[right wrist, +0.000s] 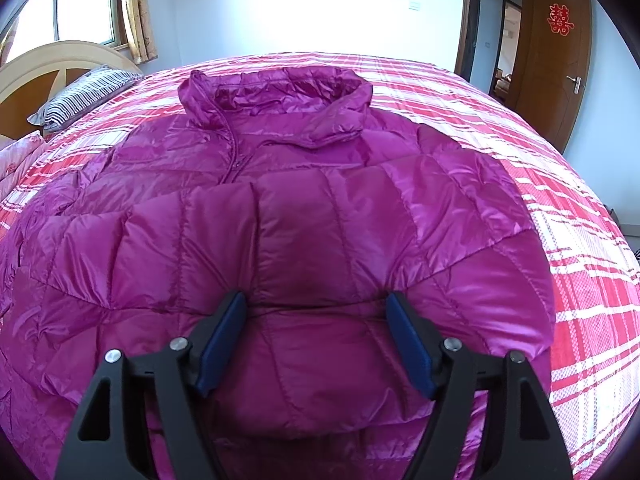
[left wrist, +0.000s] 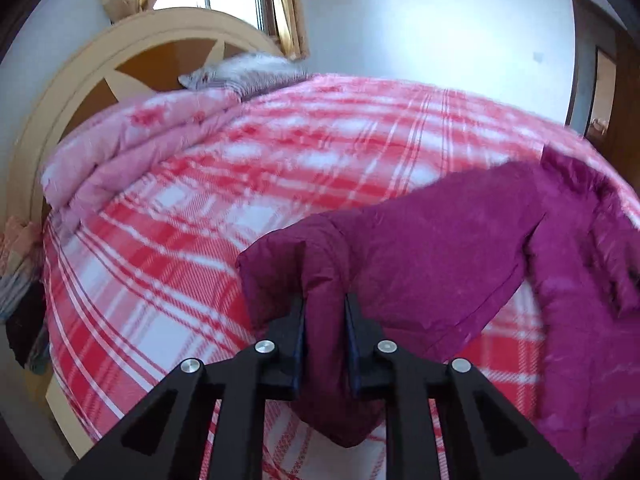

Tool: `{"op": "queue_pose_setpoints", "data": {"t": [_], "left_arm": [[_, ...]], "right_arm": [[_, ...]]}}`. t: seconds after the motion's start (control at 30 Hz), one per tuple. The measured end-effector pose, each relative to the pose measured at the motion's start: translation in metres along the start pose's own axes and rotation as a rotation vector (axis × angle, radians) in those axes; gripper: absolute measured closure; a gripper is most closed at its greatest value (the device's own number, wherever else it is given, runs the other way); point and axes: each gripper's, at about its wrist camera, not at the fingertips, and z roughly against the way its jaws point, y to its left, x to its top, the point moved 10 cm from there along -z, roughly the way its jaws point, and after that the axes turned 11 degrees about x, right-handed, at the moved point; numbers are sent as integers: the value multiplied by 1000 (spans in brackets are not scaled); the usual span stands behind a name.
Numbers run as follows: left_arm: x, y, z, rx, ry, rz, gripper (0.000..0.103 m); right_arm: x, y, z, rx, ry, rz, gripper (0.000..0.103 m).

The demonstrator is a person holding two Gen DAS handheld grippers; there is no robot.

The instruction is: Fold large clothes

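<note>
A magenta quilted puffer jacket lies front up on the red and white plaid bed, collar toward the far side. One sleeve is folded across its chest. My right gripper is open just above that folded sleeve, with nothing between its fingers. In the left wrist view my left gripper is shut on the cuff end of the other sleeve and holds it lifted above the bed. The jacket body lies to the right.
A folded pink quilt and a striped pillow lie by the cream headboard. A window with yellow curtains is behind. A wooden door stands at the right. Clothes hang off the bed's left side.
</note>
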Motion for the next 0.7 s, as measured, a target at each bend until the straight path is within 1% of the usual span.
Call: {"op": "queue_pose_setpoints", "data": {"t": [0.13,0.23,0.33,0.43,0.53,0.63,0.7], "left_arm": [[45,12,19,1,-95,43,87],[80,11,32,7,-171,27,87],[110,-7,55,-27,-253,-8,88],[132,-40,84,-95,-322,-41,88],[147,-86,116,-178,-386,-91,88],[148,-147,146,-268,-425,-167,88],[142,-182,159,-317,-432,-207,88]], "right_arm": [[0,0,0,-3,-2,-1,26],[1,-1,0,-2,-3,-4,25],[1,-1,0,-1,-4,-5,25],[1,-1,0,2,-6,-8,25],[1,-1,0,0,-7,-7,24],[1,-1,0,2,-8,-9,24],[1,-1,1,4,-10,-11,24]]}}
